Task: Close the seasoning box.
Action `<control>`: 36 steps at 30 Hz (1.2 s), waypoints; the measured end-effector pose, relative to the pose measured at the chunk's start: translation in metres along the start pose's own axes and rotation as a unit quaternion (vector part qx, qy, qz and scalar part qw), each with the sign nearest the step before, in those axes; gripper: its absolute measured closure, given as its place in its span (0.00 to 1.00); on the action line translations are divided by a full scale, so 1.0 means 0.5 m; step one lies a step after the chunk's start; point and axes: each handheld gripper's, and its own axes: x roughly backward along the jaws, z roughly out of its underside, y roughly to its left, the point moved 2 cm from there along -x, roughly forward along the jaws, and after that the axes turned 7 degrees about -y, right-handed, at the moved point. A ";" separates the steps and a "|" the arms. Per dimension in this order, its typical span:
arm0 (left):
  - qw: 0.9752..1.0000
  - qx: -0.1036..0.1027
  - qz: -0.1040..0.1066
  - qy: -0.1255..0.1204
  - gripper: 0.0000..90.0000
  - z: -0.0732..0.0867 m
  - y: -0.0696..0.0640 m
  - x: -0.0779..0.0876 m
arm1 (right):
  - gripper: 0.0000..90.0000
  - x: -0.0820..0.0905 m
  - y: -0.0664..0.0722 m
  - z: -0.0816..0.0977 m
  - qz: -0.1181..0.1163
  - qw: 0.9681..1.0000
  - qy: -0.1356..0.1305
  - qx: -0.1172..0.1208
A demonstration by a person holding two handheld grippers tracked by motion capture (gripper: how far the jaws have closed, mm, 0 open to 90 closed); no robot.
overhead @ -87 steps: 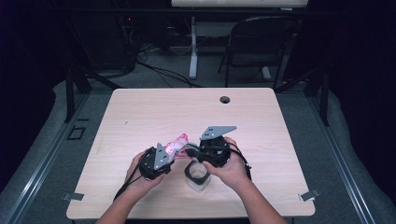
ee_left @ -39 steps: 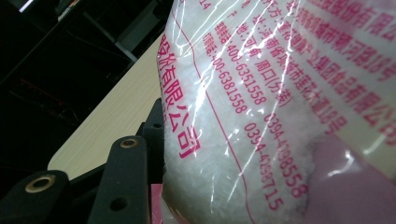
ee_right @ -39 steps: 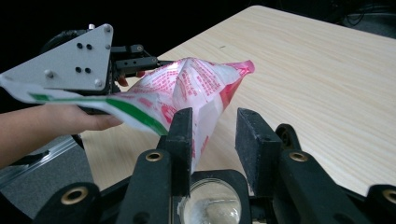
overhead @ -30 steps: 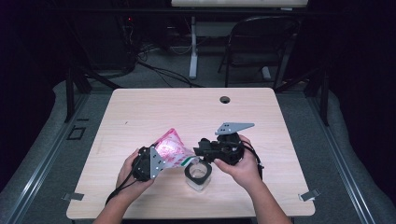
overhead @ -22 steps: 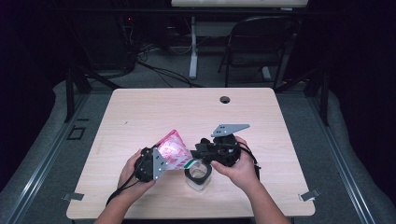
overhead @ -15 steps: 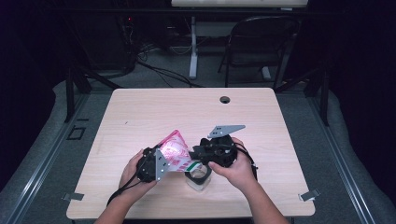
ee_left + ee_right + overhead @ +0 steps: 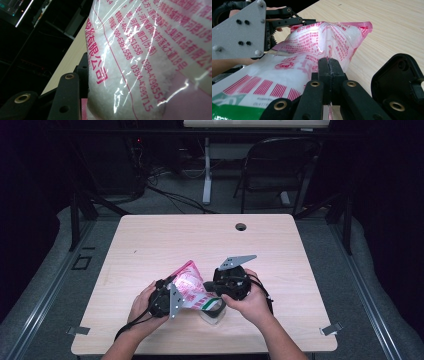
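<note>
A clear bag of white granules with pink print [image 7: 189,285] hangs tilted over the front of the wooden table [image 7: 210,240], held between both grippers. My left gripper [image 7: 176,289] is shut on the bag's left side. In the left gripper view the bag [image 7: 150,50] presses against one black finger [image 7: 68,97]. My right gripper [image 7: 209,289] comes in from the right. Its jaws have just been closing, and in the right gripper view [image 7: 329,63] they meet on a thin fold of the bag [image 7: 319,42]. The other gripper's grey plate [image 7: 239,30] stands at the left there.
A clear round container [image 7: 214,314] sits on the table just under the bag's green lower end. A cable hole [image 7: 241,226] lies near the far edge. A folding chair [image 7: 280,165] and cables stand on the floor beyond the table.
My right gripper has shifted slightly left to the bag, and its jaws have closed on the film. The left gripper keeps its hold with the bag raised.
</note>
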 end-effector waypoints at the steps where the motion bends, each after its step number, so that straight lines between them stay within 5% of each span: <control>1: 1.000 -0.002 0.000 -0.001 0.62 0.000 0.000 0.001 | 1.00 0.000 0.000 0.000 0.001 1.000 -0.001 -0.001; 20: 0.999 -0.052 -0.015 0.004 0.63 -0.006 0.006 0.005 | 1.00 0.004 -0.003 0.000 0.010 1.000 -0.008 0.005; 36: 0.998 -0.060 -0.019 0.003 0.63 -0.005 0.006 0.006 | 1.00 0.003 -0.002 0.002 0.008 1.000 -0.007 0.008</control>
